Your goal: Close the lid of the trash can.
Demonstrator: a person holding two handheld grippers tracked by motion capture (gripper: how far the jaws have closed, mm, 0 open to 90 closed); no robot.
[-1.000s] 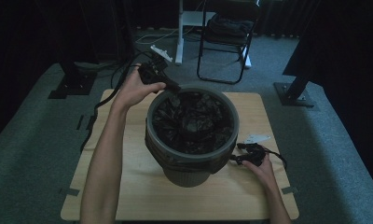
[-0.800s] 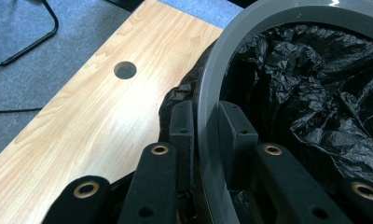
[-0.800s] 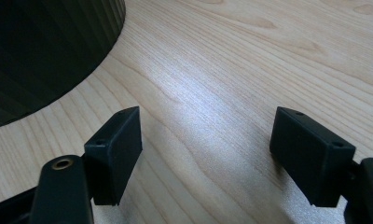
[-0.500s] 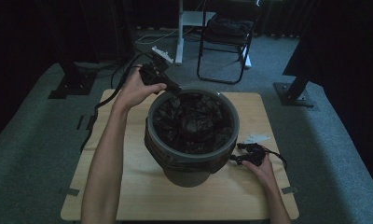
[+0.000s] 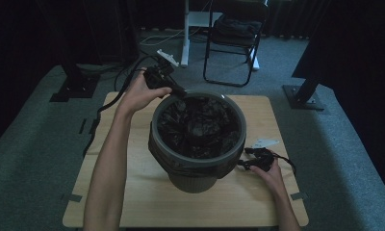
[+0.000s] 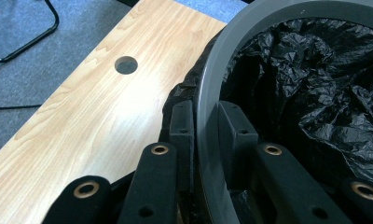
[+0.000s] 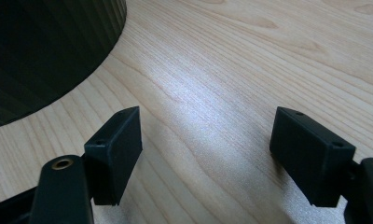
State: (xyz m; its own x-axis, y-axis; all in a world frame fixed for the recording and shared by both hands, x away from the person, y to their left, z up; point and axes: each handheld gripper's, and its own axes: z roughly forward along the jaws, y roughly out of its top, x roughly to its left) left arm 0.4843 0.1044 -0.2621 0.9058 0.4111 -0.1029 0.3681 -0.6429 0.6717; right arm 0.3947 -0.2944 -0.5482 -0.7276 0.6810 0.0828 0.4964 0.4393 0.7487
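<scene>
Bin rim pinched by the left gripper (image 6: pixel 205 135), one jaw outside and one inside the far-left edge.

Grey bin (image 5: pixel 198 166) stands mid-table, lined with a black bag (image 5: pixel 198 126). Right gripper (image 7: pixel 208 156) rests on the wooden table (image 5: pixel 133 202) at the bin's near-right foot, jaws spread and empty, aimed along the tabletop with the bin wall to its left, so it is well below the rim.

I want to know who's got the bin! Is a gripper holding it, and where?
The left gripper is shut on the bin rim, bag edge included. The right gripper is open, holding nothing.
</scene>
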